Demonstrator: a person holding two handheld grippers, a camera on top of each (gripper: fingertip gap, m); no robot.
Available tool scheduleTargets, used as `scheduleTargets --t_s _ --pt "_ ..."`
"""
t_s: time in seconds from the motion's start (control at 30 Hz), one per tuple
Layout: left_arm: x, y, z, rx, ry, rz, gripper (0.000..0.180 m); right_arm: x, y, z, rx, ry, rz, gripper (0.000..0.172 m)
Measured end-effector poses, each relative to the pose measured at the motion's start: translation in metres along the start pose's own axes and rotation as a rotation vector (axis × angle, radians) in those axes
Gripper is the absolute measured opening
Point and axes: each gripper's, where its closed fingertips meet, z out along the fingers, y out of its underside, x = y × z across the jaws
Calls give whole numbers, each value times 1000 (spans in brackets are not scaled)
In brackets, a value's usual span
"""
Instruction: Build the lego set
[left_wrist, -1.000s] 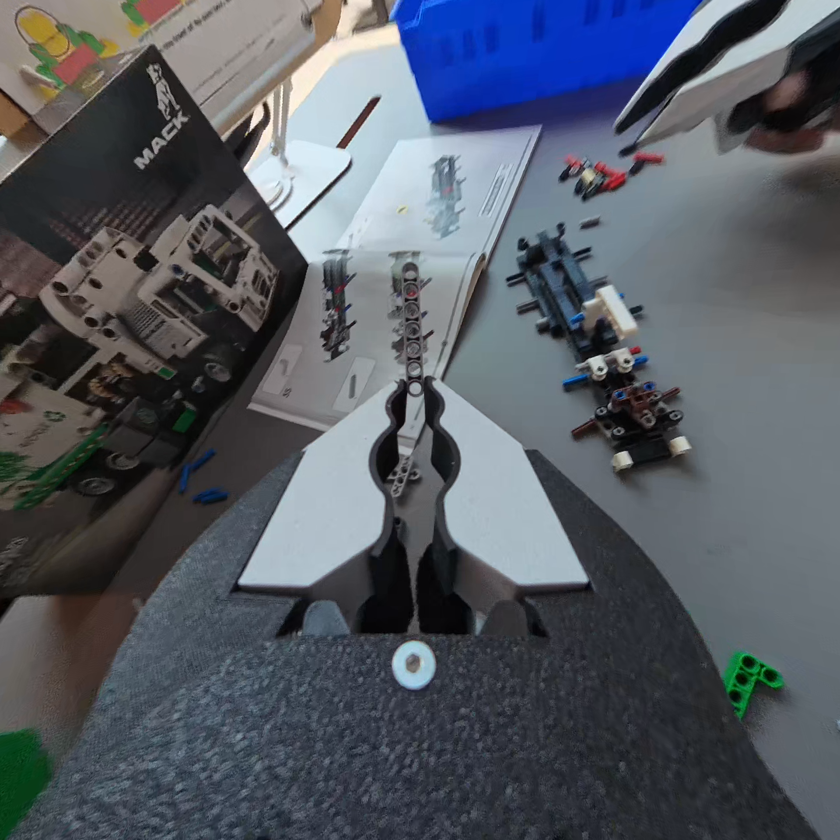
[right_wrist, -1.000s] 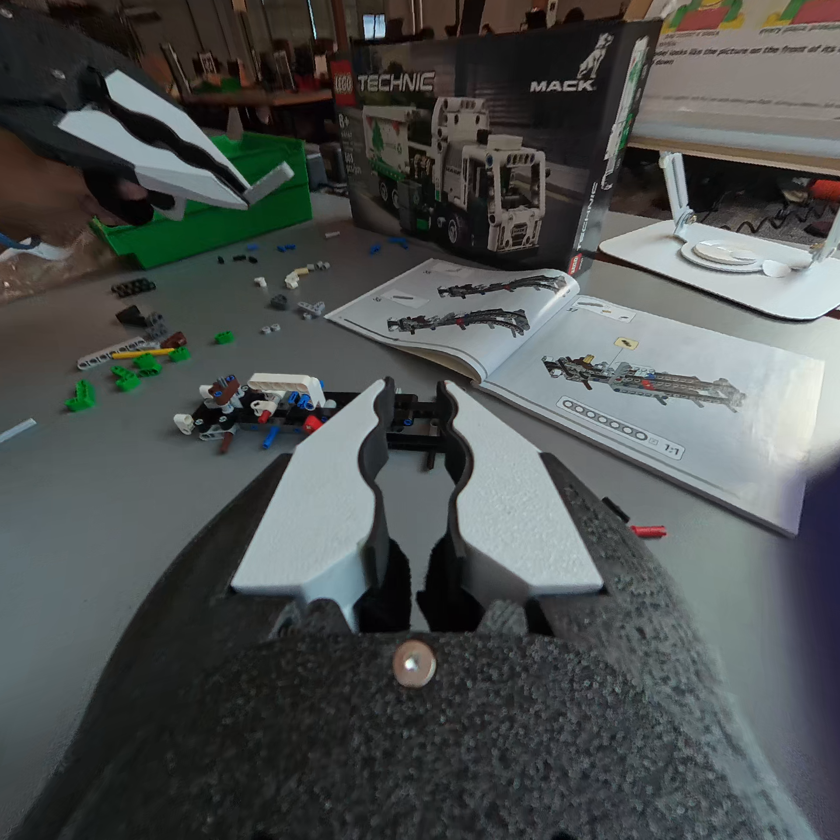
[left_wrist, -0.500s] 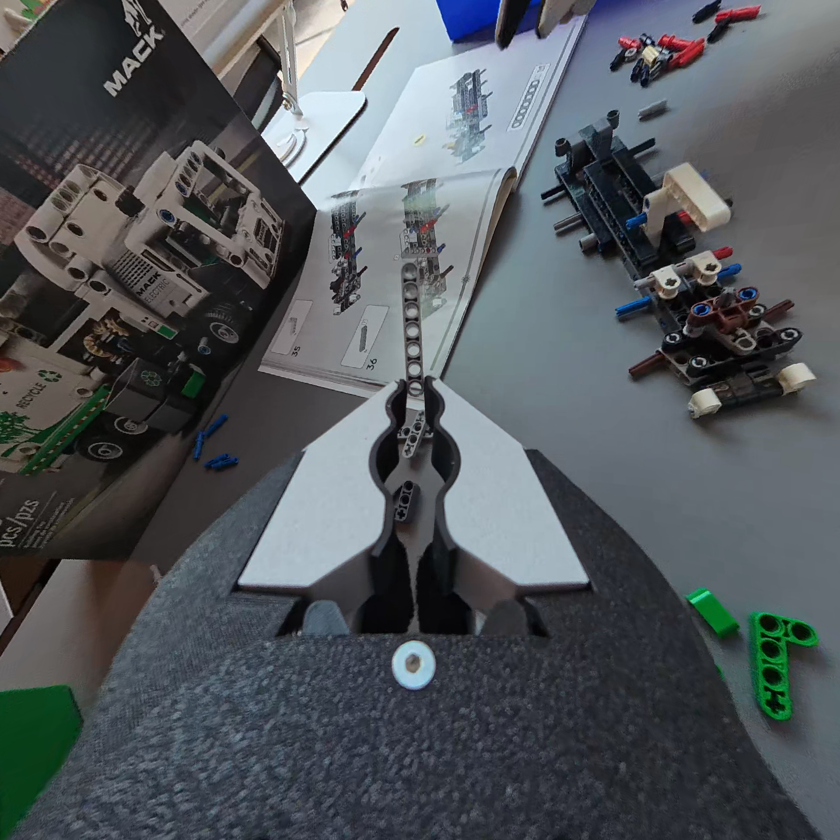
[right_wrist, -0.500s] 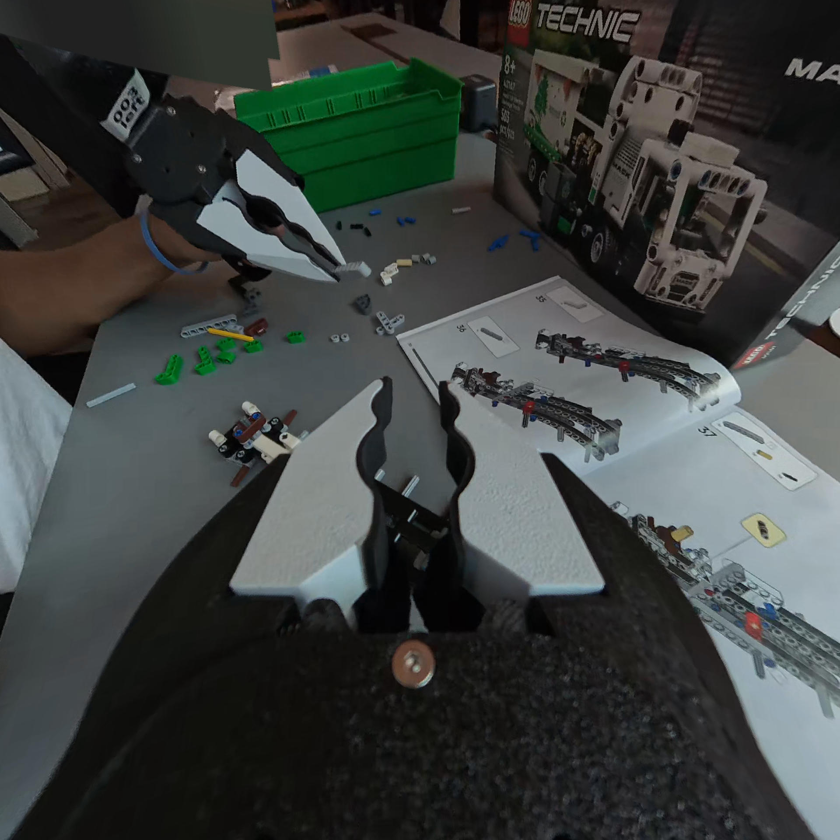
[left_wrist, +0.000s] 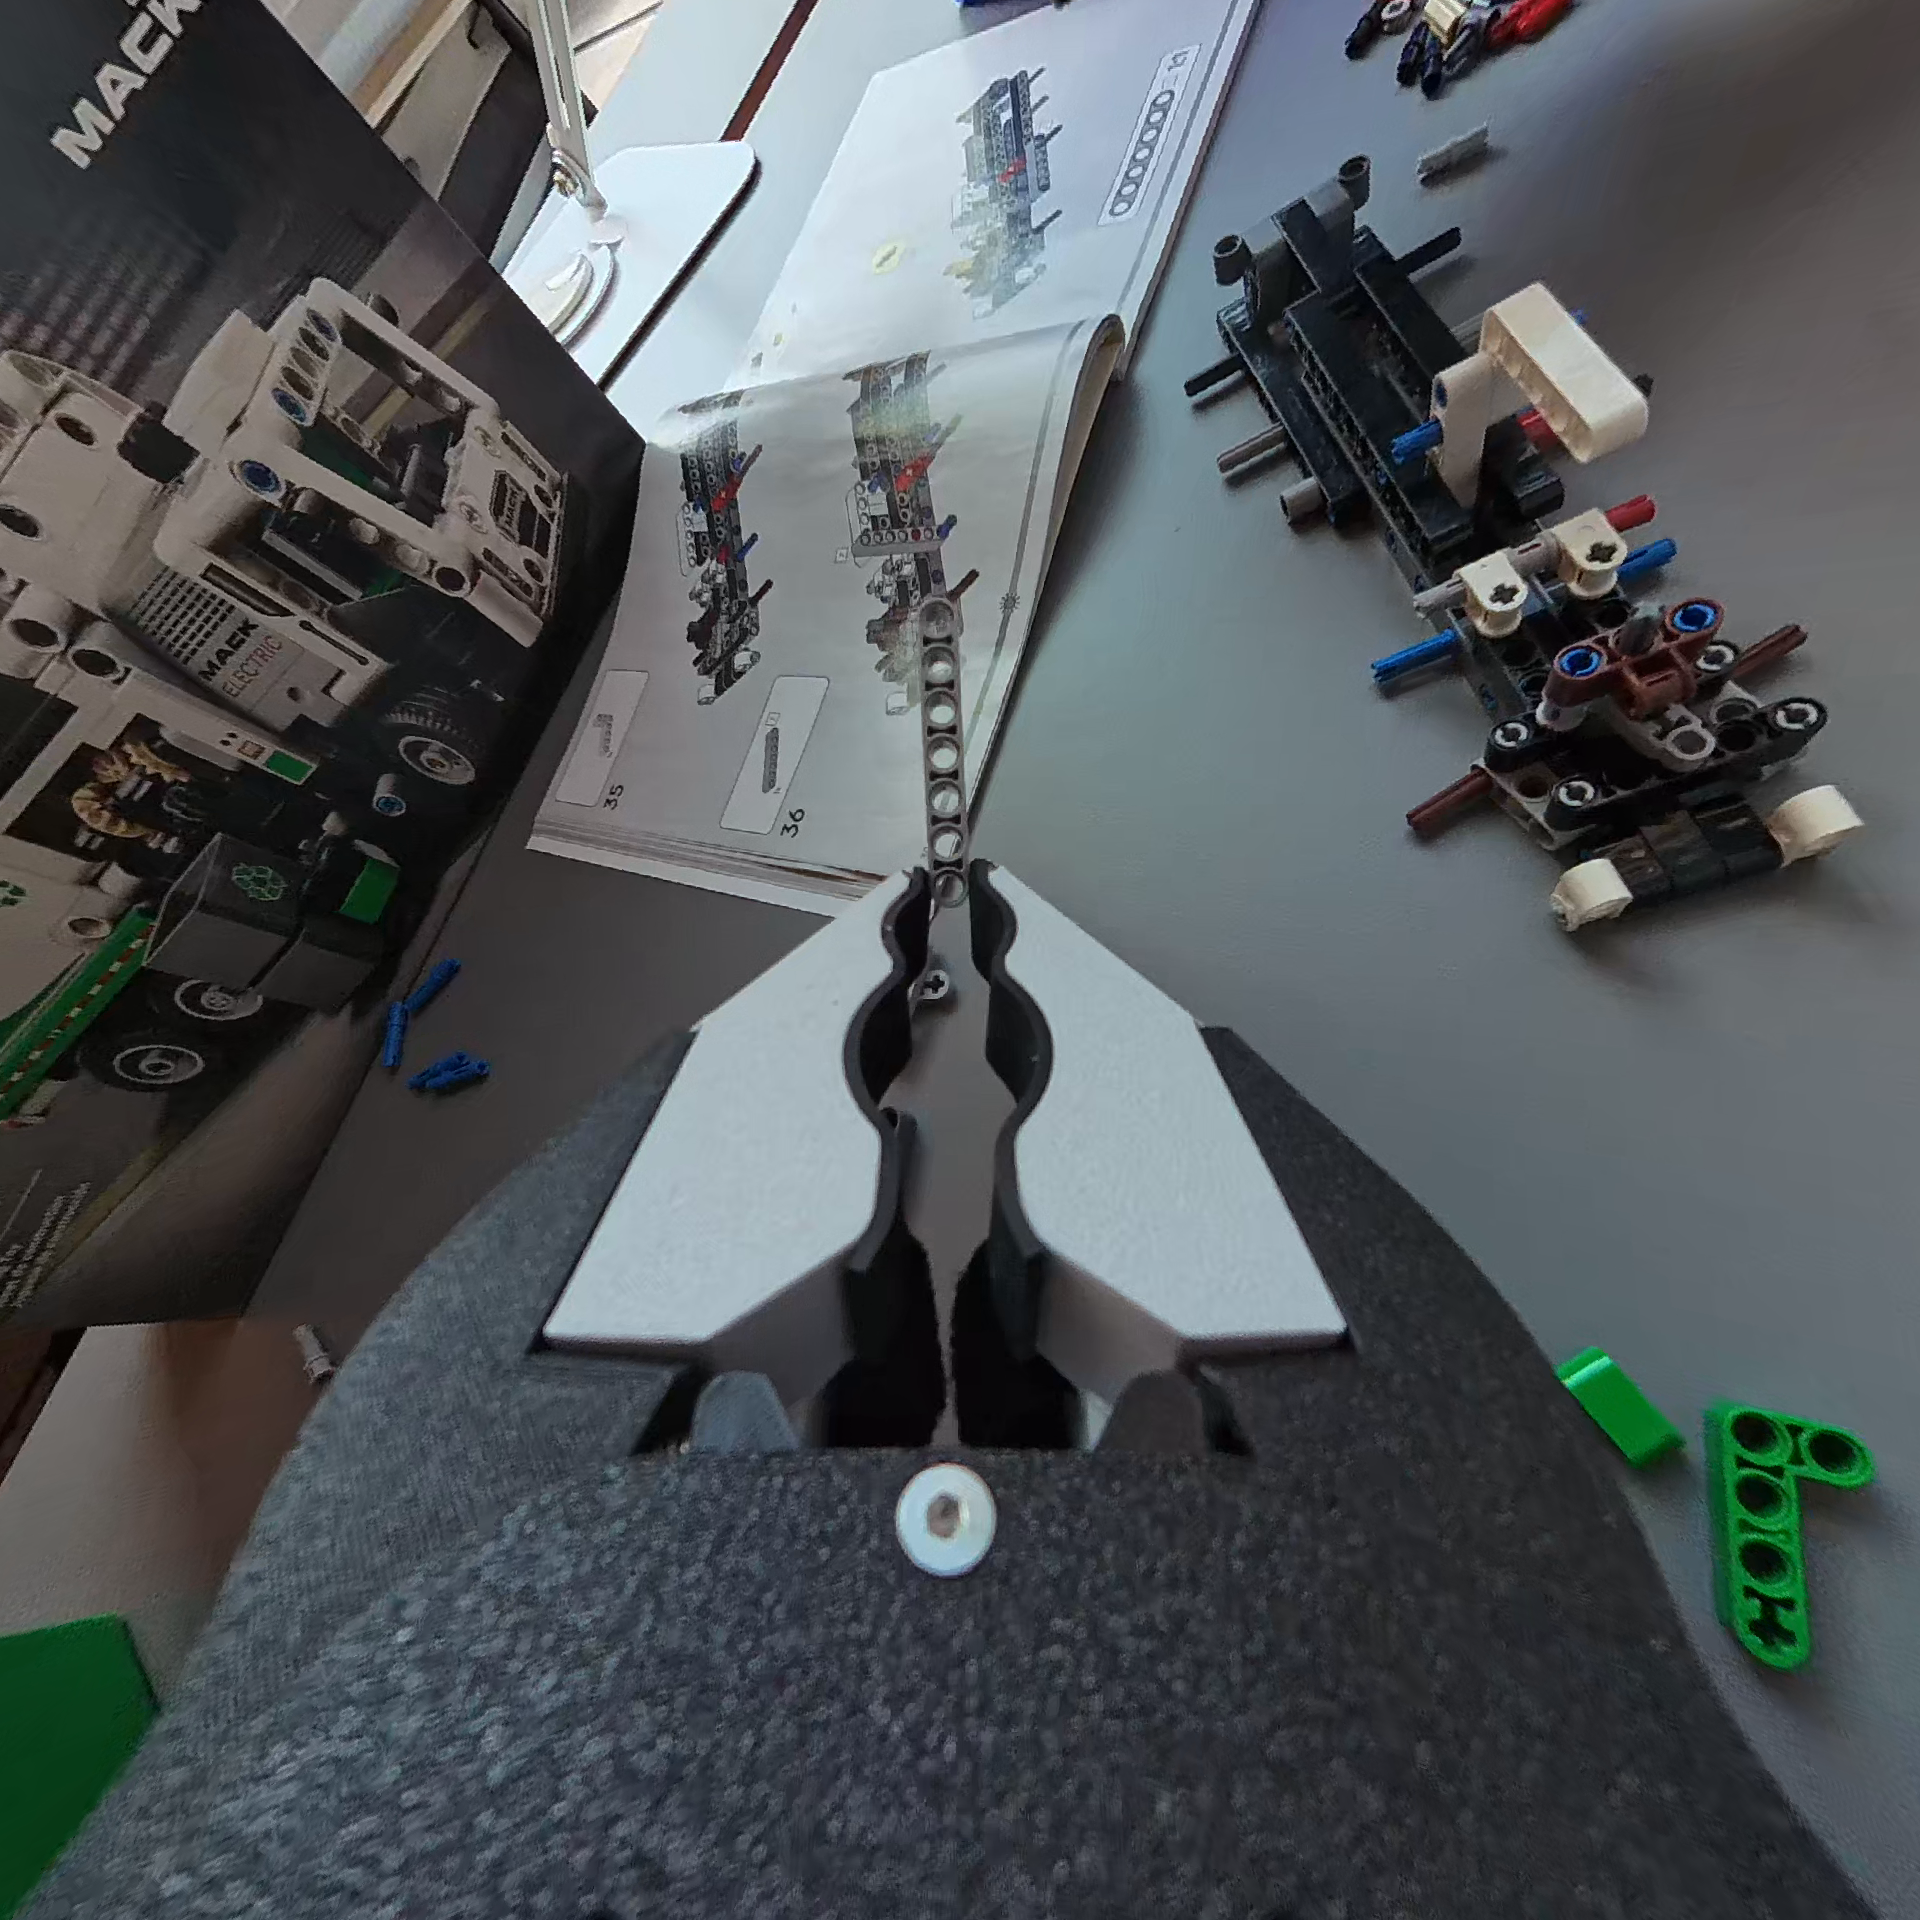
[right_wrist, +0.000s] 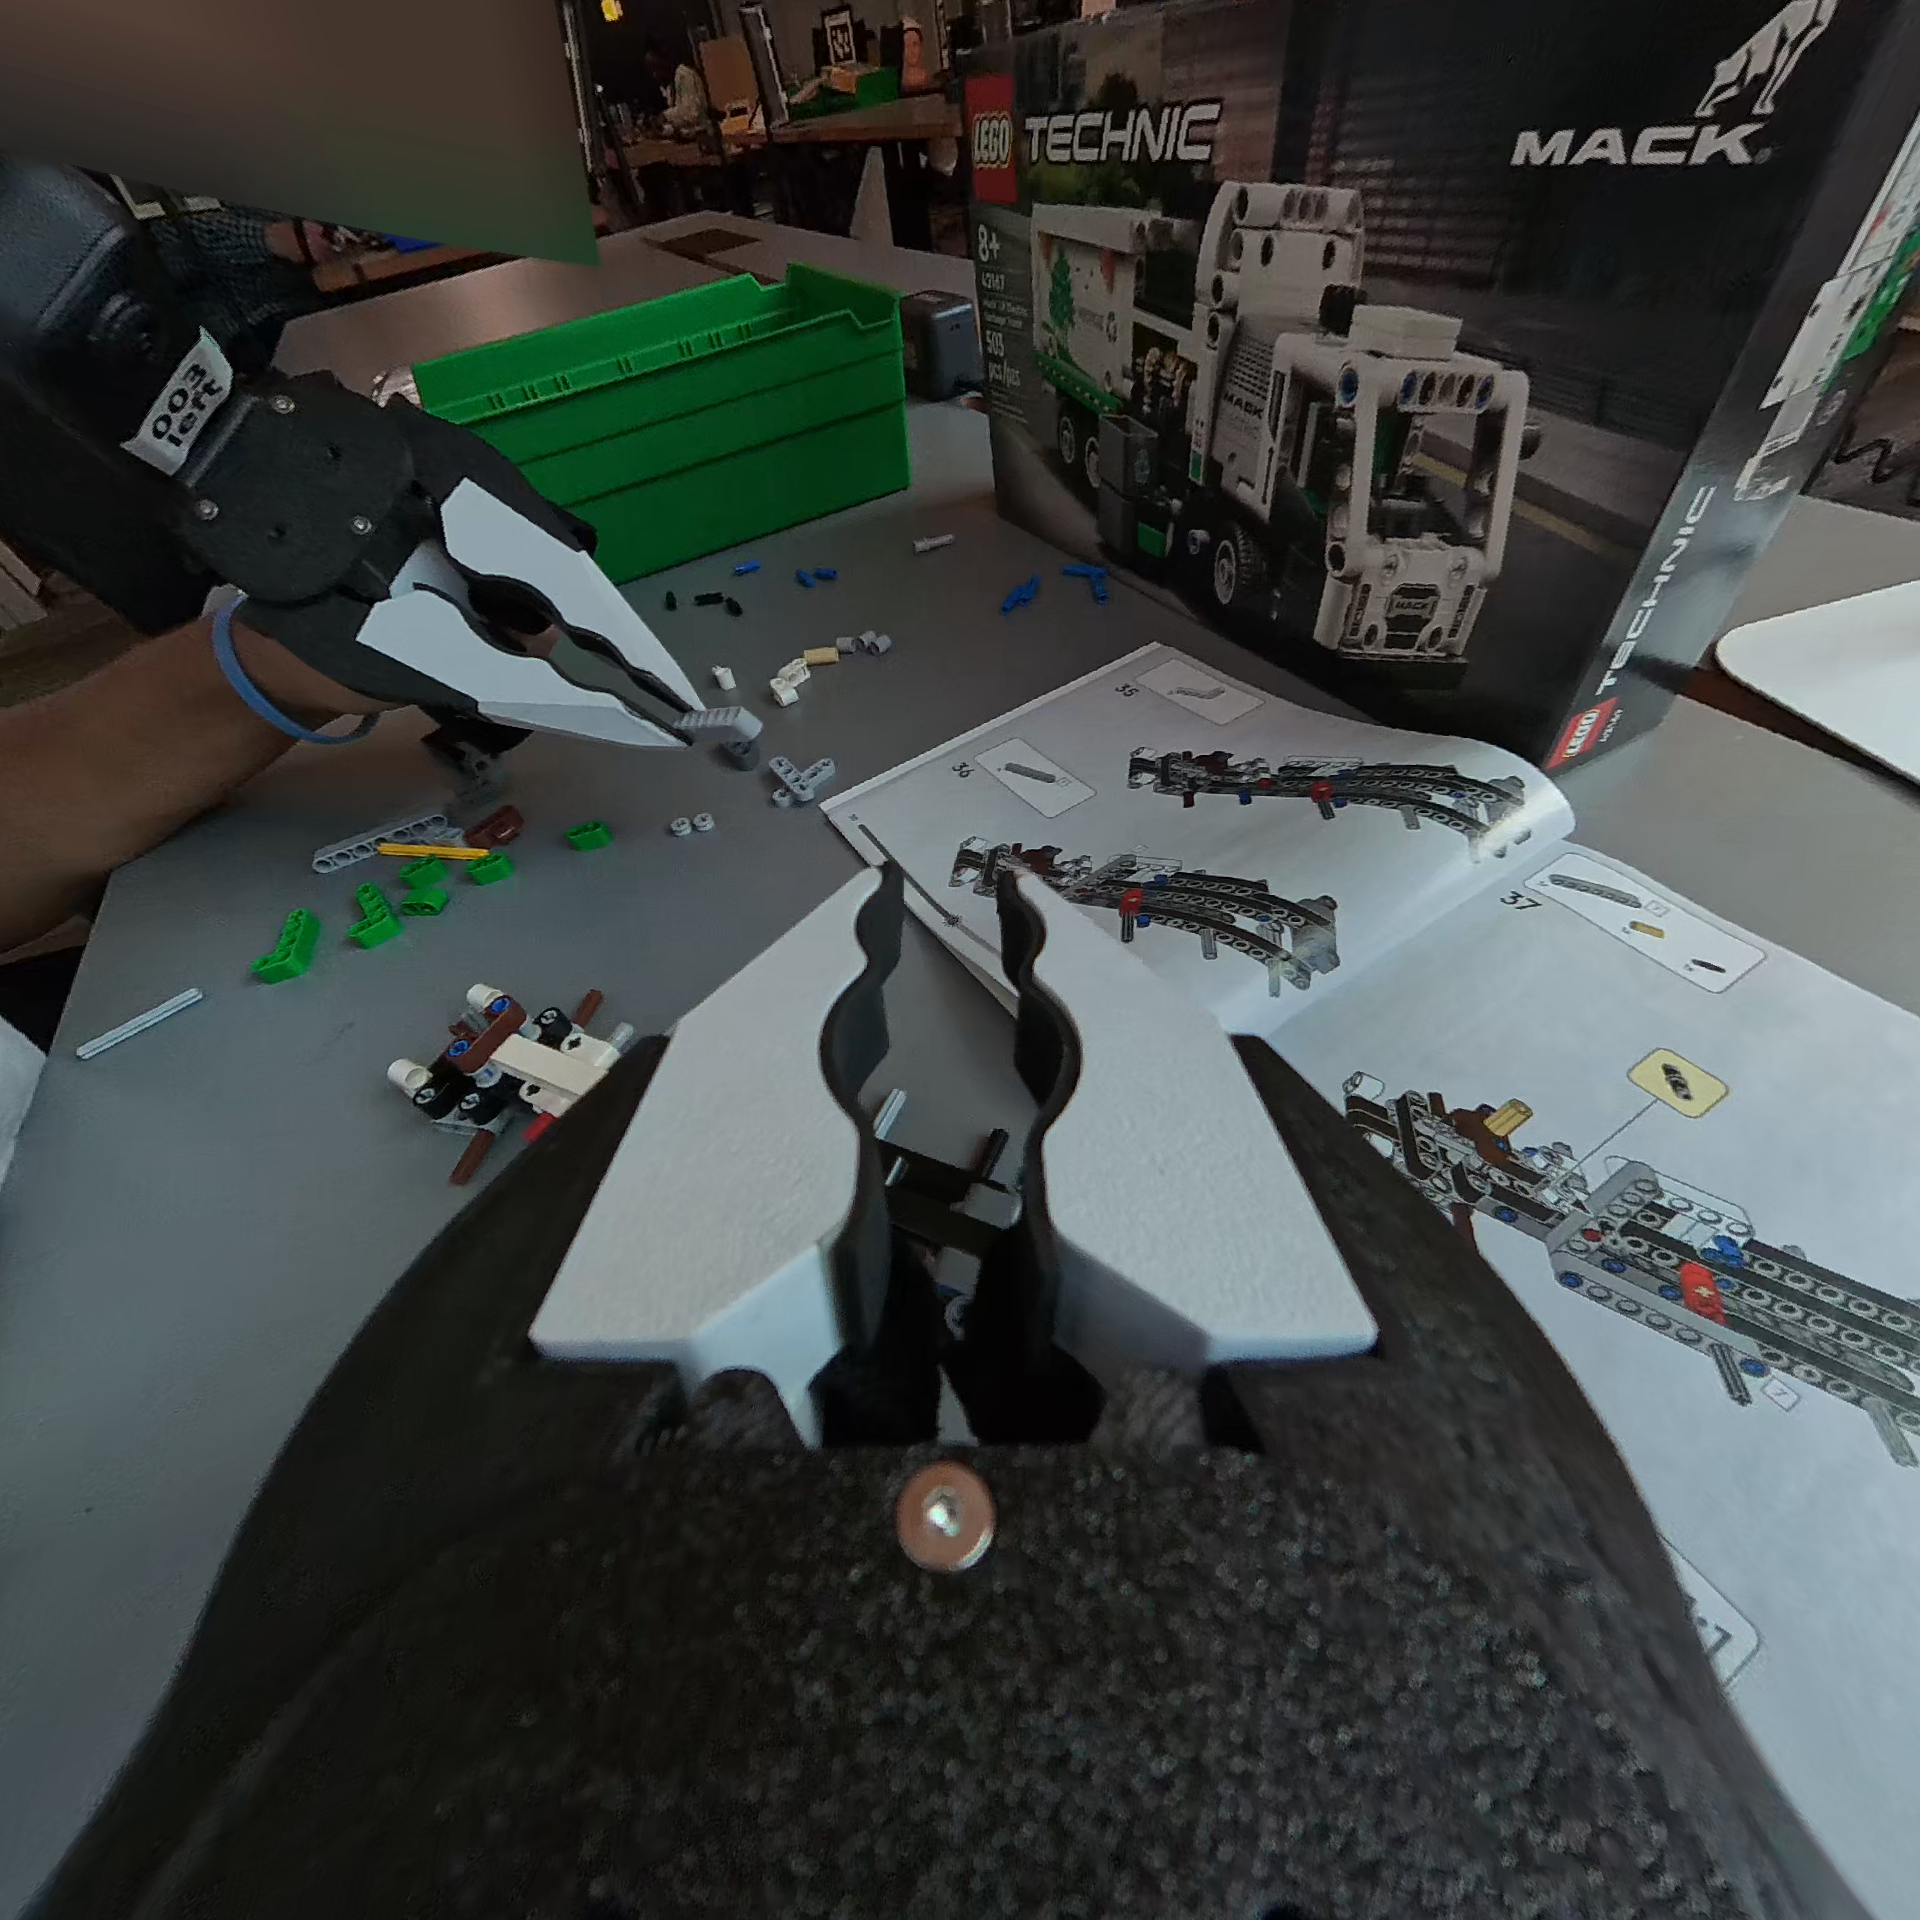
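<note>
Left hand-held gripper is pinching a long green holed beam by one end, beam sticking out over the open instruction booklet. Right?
Not quite: the long holed beam pinched by one end in the left hand-held gripper is grey, not green. It does stick out over the open instruction booklet. The left wrist view shows this.

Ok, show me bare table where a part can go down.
Bare grey table lies between the open booklet and the black chassis assembly, running toward the green angled beam. It is crowded with loose parts in front of the green bin.
</note>
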Motion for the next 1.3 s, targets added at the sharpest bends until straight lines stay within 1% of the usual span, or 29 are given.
scheduleTargets --t_s 0.3,0.47,0.73,1.3 --pt "-7 5 -2 -16 -18 -11 5 10 3 -5 4 31 25 17" --pt "-12 6 -4 -17 -28 -22 5 10 6 -3 -14 42 1 16" --pt "-7 7 -1 -28 -10 -14 6 8 11 0 -44 57 -46 15" --pt "-4 8 2 -40 -3 1 5 13 12 -2 -44 64 -37 15"
